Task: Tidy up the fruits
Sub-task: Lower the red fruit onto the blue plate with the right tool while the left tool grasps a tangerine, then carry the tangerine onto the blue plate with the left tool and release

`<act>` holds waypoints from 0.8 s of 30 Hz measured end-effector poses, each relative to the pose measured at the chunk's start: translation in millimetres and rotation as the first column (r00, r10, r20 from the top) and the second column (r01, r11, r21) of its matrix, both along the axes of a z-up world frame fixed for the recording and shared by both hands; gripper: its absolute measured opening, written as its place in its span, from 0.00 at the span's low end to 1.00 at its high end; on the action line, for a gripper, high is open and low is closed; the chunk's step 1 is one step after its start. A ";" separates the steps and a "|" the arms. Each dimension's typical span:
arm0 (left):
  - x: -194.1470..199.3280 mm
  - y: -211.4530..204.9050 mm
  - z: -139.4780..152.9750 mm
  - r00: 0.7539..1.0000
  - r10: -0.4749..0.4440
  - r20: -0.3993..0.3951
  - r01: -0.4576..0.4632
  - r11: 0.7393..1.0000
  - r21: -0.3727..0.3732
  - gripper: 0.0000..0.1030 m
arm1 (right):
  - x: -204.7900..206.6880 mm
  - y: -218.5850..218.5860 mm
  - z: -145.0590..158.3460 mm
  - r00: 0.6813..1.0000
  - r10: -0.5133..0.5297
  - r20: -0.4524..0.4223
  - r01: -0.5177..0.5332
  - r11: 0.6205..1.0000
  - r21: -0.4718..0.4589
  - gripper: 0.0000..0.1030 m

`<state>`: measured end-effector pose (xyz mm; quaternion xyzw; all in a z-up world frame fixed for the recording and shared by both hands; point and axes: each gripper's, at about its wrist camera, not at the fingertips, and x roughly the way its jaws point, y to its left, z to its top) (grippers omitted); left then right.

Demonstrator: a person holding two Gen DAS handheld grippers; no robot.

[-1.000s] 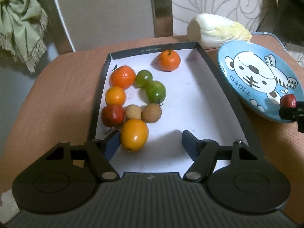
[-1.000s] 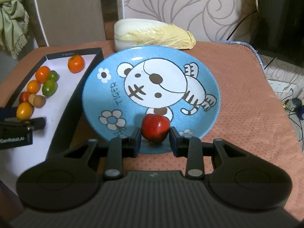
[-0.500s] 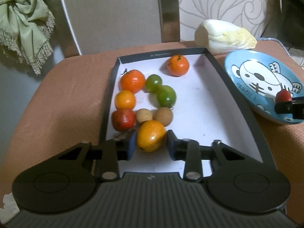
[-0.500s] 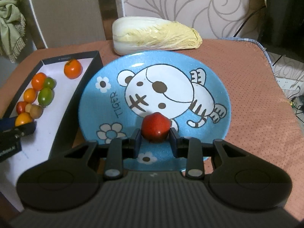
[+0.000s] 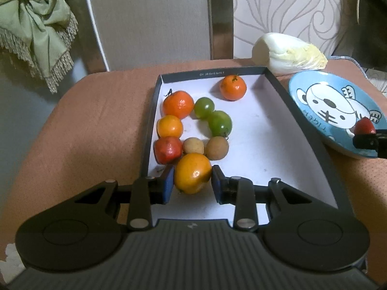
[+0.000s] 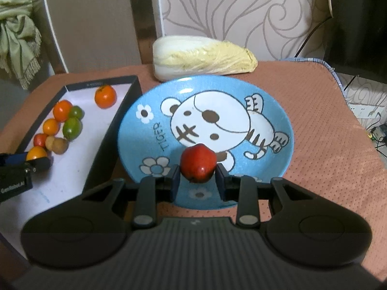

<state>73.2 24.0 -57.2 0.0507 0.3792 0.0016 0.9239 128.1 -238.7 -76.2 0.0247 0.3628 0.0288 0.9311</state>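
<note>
Leftmost, a black-walled tray [image 5: 150, 130] with a white floor sits on the rust-coloured tablecloth [image 5: 96, 125], and most of the fruit is still in it. Along its left side run an orange tangerine [image 5: 178, 104], a smaller orange fruit [image 5: 169, 126] and a red fruit [image 5: 168, 150]; beside them are two green fruits [image 5: 204, 107] [image 5: 220, 123], two brown longan-like fruits [image 5: 193, 146] [image 5: 217, 148], and a lone tangerine [image 5: 233, 87] near the far wall.

At the tray's near end, the left gripper [image 5: 192, 184] has narrowed onto a yellow-orange fruit [image 5: 192, 172], one blue pad at each flank. That fruit touches the red fruit and the brown ones, so lifting it could nudge them rolling across the smooth floor.

Further right is the blue tiger plate [image 6: 278, 120], just beside the tray, with a napa cabbage [image 6: 204, 58] behind it. Over the plate's near part the right gripper [image 6: 198, 183] clamps a red apple-like fruit [image 6: 198, 164]; whether the fruit already rests on the plate cannot be told.

The main risk I see lies here: the plate is shallow and glossy, so a round fruit let go from any height may roll toward the rim and off onto the cloth. A grip set low on either fruit could also let it squirt out forward.
</note>
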 end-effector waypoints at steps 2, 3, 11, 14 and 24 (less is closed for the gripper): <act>-2.2 -2.2 5.8 1.000 -0.006 0.008 0.007 1.000 -0.006 0.37 | 1.8 -2.8 -2.1 1.000 -0.011 0.000 0.011 1.000 0.001 0.34; -3.4 -3.4 9.6 1.000 -0.014 0.013 0.014 1.000 -0.010 0.37 | 3.5 -5.4 -3.7 1.000 -0.021 -0.005 0.021 1.000 0.008 0.34; -8.2 -18.7 35.8 0.997 -0.055 0.049 0.056 0.998 -0.028 0.37 | 13.8 -18.9 -12.9 0.998 -0.065 -0.003 0.066 0.997 0.037 0.35; -9.3 -27.6 45.7 0.995 -0.079 0.066 0.081 0.996 -0.030 0.37 | 12.5 -20.9 -10.2 0.997 -0.077 0.005 0.077 0.997 0.028 0.35; -3.0 -63.0 58.5 0.982 -0.167 0.084 0.170 0.985 -0.026 0.37 | -17.5 -24.4 19.2 0.994 -0.083 0.066 0.080 0.996 0.044 0.37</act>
